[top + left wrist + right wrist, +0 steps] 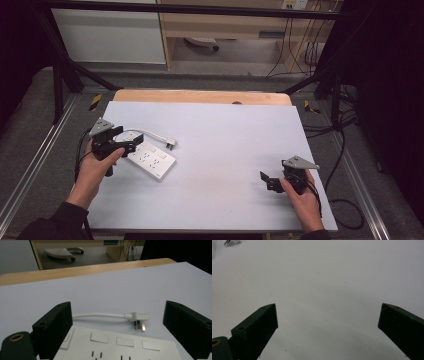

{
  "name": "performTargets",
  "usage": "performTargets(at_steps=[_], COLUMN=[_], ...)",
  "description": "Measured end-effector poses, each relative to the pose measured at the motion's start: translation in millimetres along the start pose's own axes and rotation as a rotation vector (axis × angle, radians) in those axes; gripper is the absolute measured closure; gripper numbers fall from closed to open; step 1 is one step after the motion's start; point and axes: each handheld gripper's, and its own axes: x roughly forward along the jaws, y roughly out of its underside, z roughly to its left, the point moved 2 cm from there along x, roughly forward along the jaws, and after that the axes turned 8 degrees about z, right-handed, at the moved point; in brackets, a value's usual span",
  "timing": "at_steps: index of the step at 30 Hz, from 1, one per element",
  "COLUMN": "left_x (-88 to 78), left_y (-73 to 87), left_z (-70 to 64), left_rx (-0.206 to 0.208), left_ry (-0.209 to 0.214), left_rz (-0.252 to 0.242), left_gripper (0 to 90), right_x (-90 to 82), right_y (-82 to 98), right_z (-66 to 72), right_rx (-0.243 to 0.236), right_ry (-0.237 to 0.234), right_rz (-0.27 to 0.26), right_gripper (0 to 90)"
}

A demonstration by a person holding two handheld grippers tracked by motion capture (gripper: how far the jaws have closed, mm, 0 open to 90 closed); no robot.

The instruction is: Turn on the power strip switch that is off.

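A: While the left gripper [121,141] sits over the near-left end of the power strip [150,158], how do its jaws stand?

B: Spread wide. The left gripper view places one black jaw at each side, with the strip's white top face [120,347] low between them. No jaw face can be confirmed as touching the casing; the left jaw overlaps the strip's corner in that view, but contact cannot be told.

A: Location of the strip?

B: Flat on the white table surface [225,150], left of centre, lying at a diagonal. Its short white cord [150,132] curves from the end near the left gripper toward the table's middle and ends in a plug [171,143]. In the left gripper view the plug [139,319] lies on its side just beyond the strip, prongs pointing toward the camera.

A: Right gripper [267,181]?

B: Held in the right hand [304,200] near the near-right edge of the table, well apart from the strip. Jaws wide open, nothing between them; bare table surface [324,285] lies ahead.

A: Left hand [97,167]?

B: Wrapped around the left gripper's handle, at the table's left edge.
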Motion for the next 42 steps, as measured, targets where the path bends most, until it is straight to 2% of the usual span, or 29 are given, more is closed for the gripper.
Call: performTargets(at_steps=[10, 15, 27, 35, 42], left_x=[16.8, 21.9, 33.5, 43.1, 46.6], left_y=[-6.6, -8.0, -4.8, -1.6, -1.5], left_z=[4.1, 5.2, 13.9, 16.6, 18.9], left_rx=[-0.011, -0.016, -0.030, -0.036, -0.040], left_ry=[0.005, -0.007, -0.036, -0.039, -0.047], left_rz=[0.027, 0.040, 0.068, 0.101, 0.109], left_gripper=[10.1, 10.5, 12.0, 14.8, 16.3], right_x=[-0.5, -0.4, 1.4, 1.1, 0.9], right_y=[-0.2, -0.5, 0.1, 0.0, 0.0], right_z=[0.4, 0.7, 1.3, 1.7, 1.7], right_rx=[-0.002, -0.001, -0.005, -0.006, -0.007], right_ry=[-0.004, -0.008, -0.013, -0.014, -0.018], right_rz=[-0.001, -0.003, 0.006, 0.003, 0.002], right_gripper=[3.1, 3.0, 3.0, 3.0, 2.9])
